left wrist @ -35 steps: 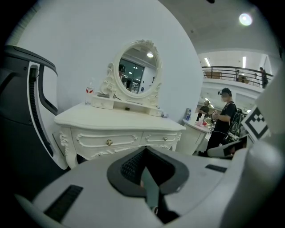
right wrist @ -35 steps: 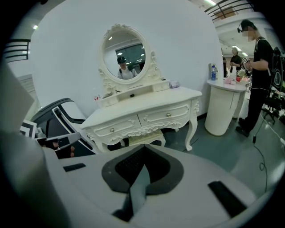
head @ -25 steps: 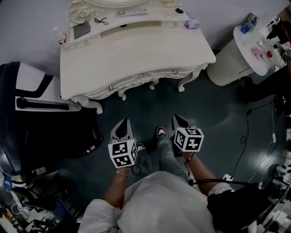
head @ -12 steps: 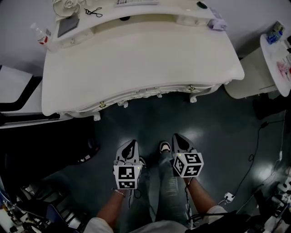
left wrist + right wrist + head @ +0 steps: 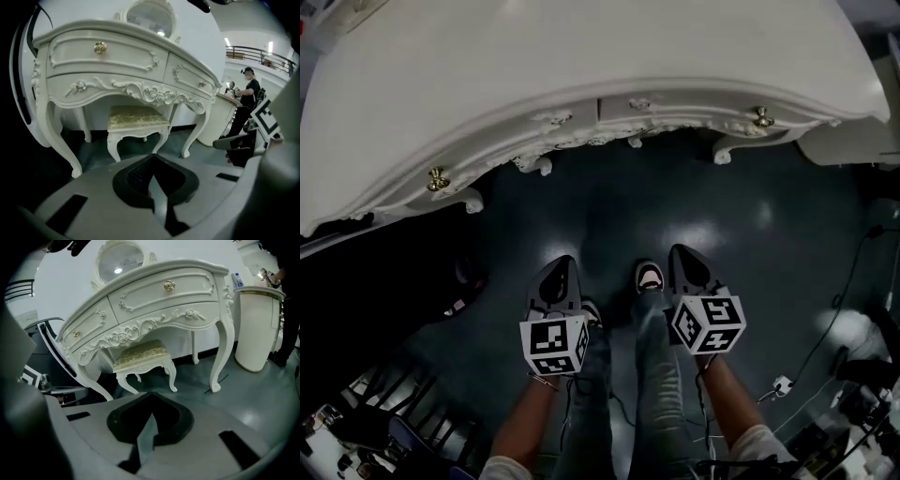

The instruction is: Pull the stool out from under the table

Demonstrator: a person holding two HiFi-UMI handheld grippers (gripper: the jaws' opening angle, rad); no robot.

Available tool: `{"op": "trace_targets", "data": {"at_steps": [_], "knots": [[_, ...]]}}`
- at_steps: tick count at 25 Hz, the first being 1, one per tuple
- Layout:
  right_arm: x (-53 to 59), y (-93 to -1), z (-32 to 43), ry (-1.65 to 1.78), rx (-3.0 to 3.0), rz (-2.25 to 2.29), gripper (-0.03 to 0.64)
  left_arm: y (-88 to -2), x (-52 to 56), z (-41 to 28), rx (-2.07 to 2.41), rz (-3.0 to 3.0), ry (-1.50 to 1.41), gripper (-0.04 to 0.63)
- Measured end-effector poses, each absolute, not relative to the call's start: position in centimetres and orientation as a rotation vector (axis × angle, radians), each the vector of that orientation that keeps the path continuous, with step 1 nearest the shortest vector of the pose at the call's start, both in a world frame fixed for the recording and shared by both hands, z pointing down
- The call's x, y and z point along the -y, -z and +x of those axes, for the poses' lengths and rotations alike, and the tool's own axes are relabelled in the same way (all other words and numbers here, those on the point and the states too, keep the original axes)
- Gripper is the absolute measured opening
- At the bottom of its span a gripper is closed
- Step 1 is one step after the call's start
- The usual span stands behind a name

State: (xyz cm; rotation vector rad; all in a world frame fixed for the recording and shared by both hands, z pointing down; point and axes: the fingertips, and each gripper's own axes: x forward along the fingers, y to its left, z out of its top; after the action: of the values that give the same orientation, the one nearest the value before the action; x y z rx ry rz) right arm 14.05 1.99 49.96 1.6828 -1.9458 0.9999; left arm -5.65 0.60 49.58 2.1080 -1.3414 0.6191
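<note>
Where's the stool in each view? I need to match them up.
Head view: not in it; only the dressing table shows.
Left gripper view: stool at centre, under the dressing table.
Right gripper view: stool just left of centre.
Shared landmark: the dressing table's carved front edge.

Head view: dim, low contrast. Soft ceiling-light glare on floor (image 5: 703, 234); black shadow under table (image 5: 581, 56), left side. Gripper views: brighter, strong fisheye bending, dark vignetted corners. Left tool (image 5: 153, 164) and right tool (image 5: 151, 406) foregrounds soft. Lamp reflection in mirror (image 5: 150, 18).
</note>
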Motion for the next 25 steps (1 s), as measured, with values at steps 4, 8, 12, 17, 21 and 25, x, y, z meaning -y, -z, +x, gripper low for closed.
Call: {"op": "trace_targets", "data": {"at_steps": [4, 8, 12, 17, 21, 25], "knots": [[-1.0, -54.3, 14.9, -0.936, 1.966, 1.653, -0.002, -55.5, 0.7, -6.9, 1.471, 2.074, -0.608, 0.006], [0.0, -57.9, 14.9, -0.886, 1.988, 1.619, -0.002, -58.8, 2.3, -7.5, 1.569, 2.129, -0.658, 0.006], [2.5, -60.1, 15.1, -0.818, 2.014, 1.624, -0.002, -62.0, 3.3, -8.4, 1.614, 2.056, -0.677, 0.006], [7.2, -62.0, 15.8, -0.769, 2.073, 1.656, -0.002, -64.0, 5.4, -9.3, 1.664, 1.996, -0.694, 0.006], [10.6, -63.1, 16.7, -0.725, 2.071, 1.678, -0.002, -63.8, 7.8, -8.8, 1.668, 2.027, -0.601, 0.006], [13.2, -62.9, 16.9, -0.680, 2.098, 1.669, 0.000, -63.6, 10.0, -9.5, 1.691, 2.032, -0.576, 0.020]]}}
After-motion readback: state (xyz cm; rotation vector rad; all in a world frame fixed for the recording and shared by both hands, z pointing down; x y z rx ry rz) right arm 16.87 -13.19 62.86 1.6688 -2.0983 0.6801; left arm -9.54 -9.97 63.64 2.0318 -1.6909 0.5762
